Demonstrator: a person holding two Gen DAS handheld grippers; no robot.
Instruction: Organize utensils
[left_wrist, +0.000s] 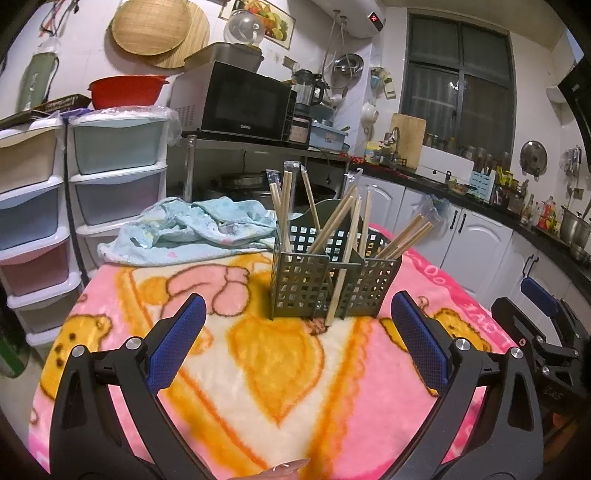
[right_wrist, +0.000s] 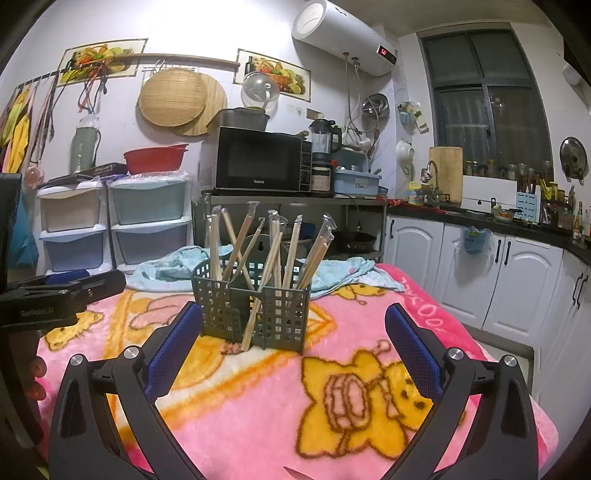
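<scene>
We are holding both jaws spread and empty; the leaning chopstick (right_wrist: 255, 317) is lying dead ahead of the right gripper (right_wrist: 291, 332), tilted upper-right.

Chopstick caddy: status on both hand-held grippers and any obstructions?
Left hand-held gripper open, empty. Right hand-held gripper open, empty. Caddy upright on blanket, chopsticks inside; one stick leans outside its front. Path clear.
</scene>
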